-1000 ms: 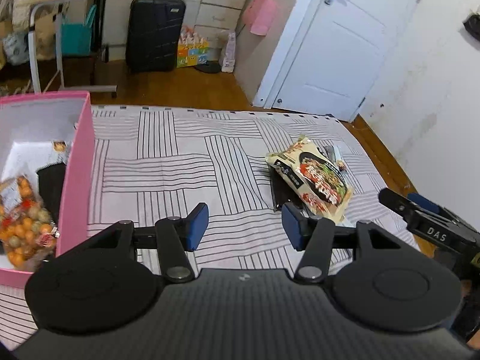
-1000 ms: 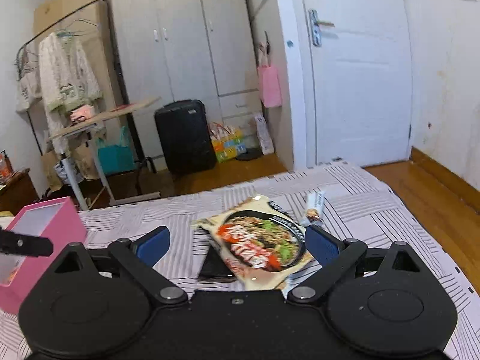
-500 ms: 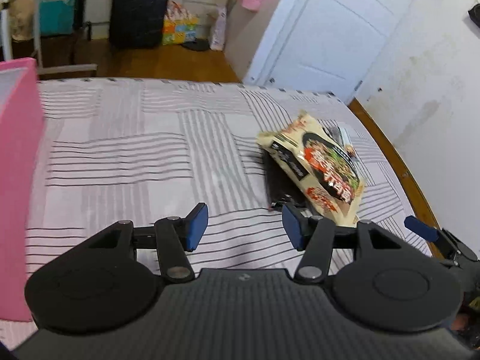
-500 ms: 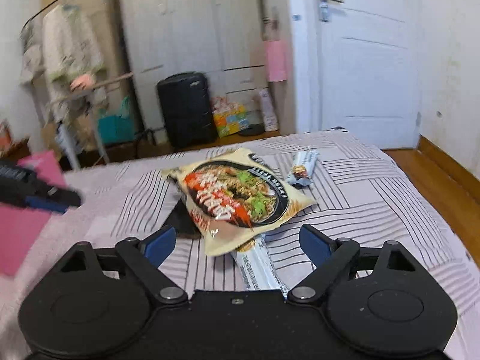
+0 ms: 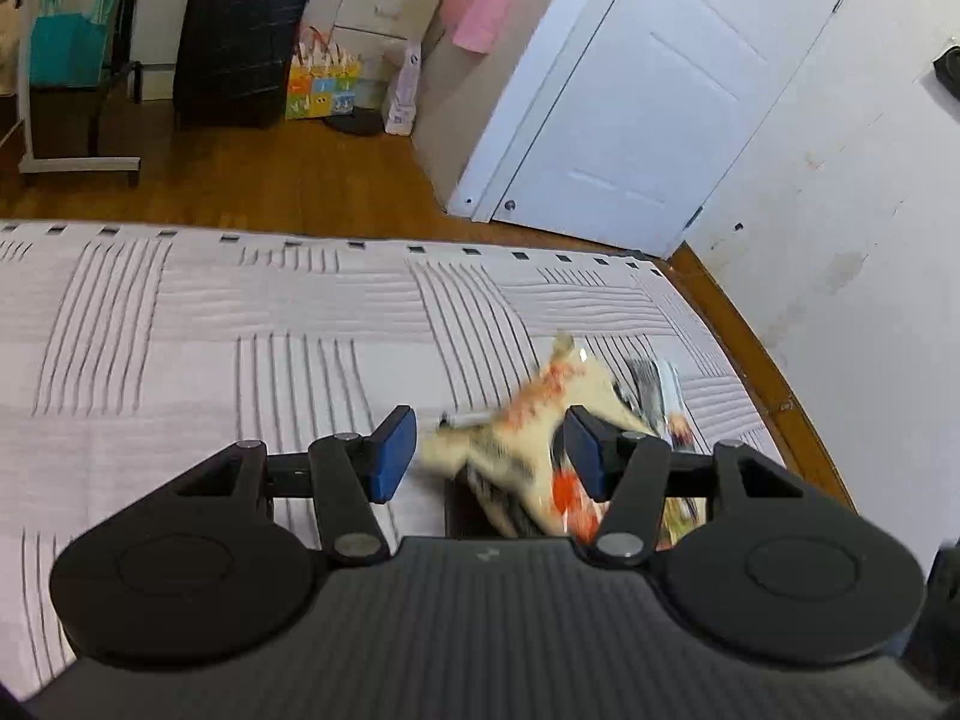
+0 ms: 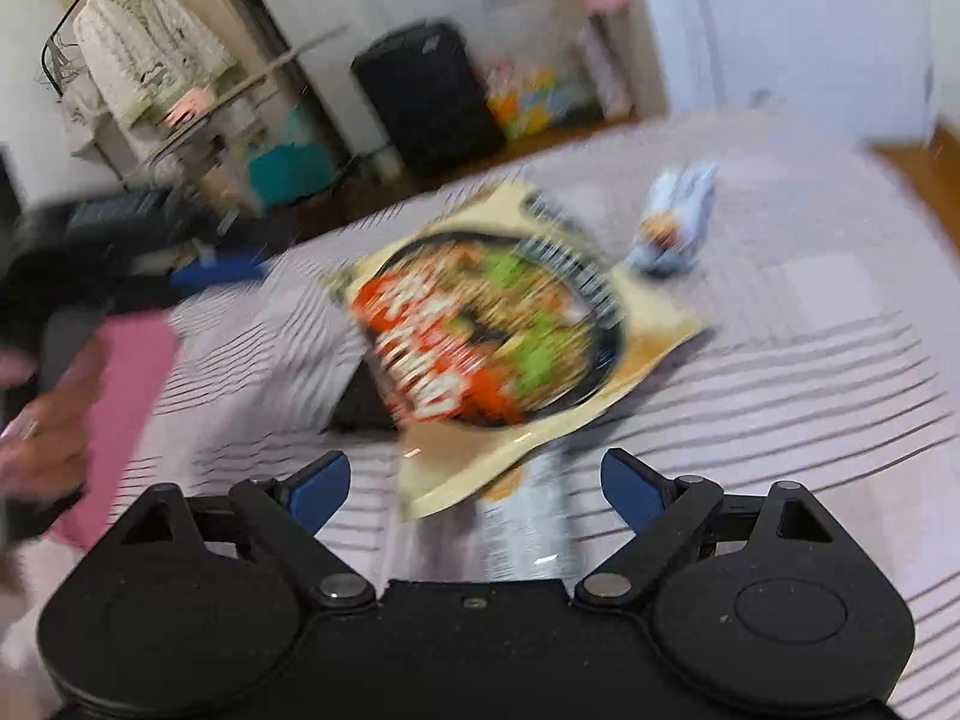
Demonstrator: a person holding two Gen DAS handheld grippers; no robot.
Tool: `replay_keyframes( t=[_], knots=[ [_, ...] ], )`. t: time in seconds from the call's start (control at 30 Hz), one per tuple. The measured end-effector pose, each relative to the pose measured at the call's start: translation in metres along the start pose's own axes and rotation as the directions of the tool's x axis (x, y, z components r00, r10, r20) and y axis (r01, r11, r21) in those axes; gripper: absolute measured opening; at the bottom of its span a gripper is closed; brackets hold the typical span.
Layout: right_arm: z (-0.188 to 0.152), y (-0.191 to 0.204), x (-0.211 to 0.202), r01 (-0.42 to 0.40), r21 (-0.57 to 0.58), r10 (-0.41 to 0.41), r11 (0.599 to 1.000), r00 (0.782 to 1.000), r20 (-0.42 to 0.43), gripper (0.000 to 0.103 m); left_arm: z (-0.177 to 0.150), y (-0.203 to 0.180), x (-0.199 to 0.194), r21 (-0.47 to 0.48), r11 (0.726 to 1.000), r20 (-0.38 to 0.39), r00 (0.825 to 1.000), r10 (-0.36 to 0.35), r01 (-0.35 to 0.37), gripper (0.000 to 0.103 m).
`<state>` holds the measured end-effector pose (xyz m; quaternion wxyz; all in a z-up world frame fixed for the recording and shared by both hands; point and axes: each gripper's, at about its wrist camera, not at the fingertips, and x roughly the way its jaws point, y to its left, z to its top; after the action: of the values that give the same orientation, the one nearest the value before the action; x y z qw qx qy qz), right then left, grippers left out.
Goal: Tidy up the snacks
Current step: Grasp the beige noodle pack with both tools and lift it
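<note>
A cream noodle packet (image 5: pixel 522 438) with a red and green bowl picture (image 6: pixel 498 324) lies on the striped bedspread (image 5: pixel 240 330), on top of a dark packet (image 5: pixel 462 510). My left gripper (image 5: pixel 486 453) is open around the packet's near end, and its pads do not press on it. My right gripper (image 6: pixel 477 486) hovers just short of the packet's near corner; its jaws are opening, with a silver wrapped snack (image 6: pixel 528 528) below and between them. A small blue-white snack (image 6: pixel 672 222) lies beyond the packet. The right wrist view is blurred.
A pink box (image 6: pixel 126 408) and a person's hand (image 6: pixel 48 420) are at the left of the right wrist view. The bed's right edge (image 5: pixel 750 360) drops to a wooden floor. A black suitcase (image 5: pixel 240 36) and a white door (image 5: pixel 630 108) stand beyond the bed.
My left gripper has swung right and down to the noodle packet, and the pink box has left its view. My right gripper has tipped downward and come closer to the packet.
</note>
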<state>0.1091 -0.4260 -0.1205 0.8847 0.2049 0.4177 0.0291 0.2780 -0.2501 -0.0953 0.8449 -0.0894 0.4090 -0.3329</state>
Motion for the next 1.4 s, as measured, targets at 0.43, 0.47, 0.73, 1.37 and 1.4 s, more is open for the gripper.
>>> replay_keyframes(
  t=[0.43,0.47,0.73,1.37,1.4],
  knots=[
    [-0.011,0.040,0.044,0.210,-0.106,-0.203,0.972,0.977,0.071,0.100,0.018,0.013,0.085,-0.081,0.980,-0.263,0.945,-0.195,0.180,0.036],
    [-0.010,0.039,0.043,0.210,-0.093,-0.204,0.973,0.976,0.075,0.100,0.018,0.017,0.088,-0.114,0.973,-0.292,0.930,-0.225,0.200,0.036],
    [-0.013,0.056,0.031,0.277,-0.114,-0.263,0.954,0.957,0.126,0.087,-0.002,-0.003,0.076,-0.016,0.972,-0.356,0.907,-0.226,0.236,0.045],
    [-0.028,0.064,0.022,0.334,-0.236,-0.299,0.913,0.939,0.172,0.085,-0.043,-0.020,0.031,0.047,0.986,-0.212,0.966,-0.147,0.160,0.053],
    [-0.031,0.069,0.018,0.344,-0.253,-0.303,0.904,0.934,0.187,0.085,-0.043,-0.018,0.027,0.035,0.985,-0.211,0.965,-0.158,0.169,0.053]
  ],
)
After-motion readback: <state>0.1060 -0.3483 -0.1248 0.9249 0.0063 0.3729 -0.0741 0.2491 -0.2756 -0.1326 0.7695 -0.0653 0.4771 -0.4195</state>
